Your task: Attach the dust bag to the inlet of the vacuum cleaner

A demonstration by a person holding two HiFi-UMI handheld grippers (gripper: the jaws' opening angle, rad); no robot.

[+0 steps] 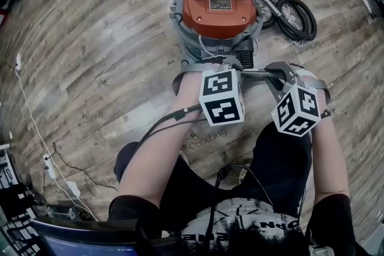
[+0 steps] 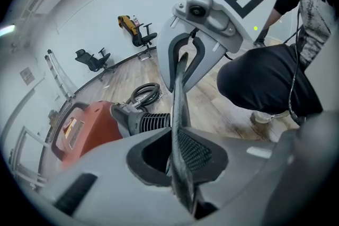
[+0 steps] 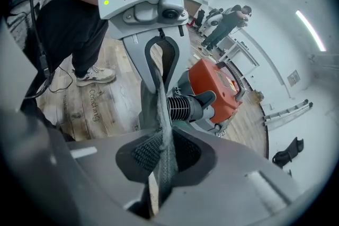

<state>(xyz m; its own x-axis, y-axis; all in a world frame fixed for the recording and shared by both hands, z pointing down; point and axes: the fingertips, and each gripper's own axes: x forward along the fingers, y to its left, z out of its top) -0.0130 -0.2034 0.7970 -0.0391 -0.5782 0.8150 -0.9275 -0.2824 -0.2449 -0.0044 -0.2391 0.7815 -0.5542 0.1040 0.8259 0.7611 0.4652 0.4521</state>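
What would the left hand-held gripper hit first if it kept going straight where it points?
Probably the right hand-held gripper, which faces it along the dust bag that both clamp. The vacuum cleaner sits off to one side.

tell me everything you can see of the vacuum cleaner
The vacuum cleaner stands upright on the wooden floor. Its top is glossy orange-red plastic with a carry handle and a few labels, and it sits on a round grey drum. A black ribbed nozzle sticks out level from the side nearest the camera in the head view. A coiled black hose lies on the floor right beside it.
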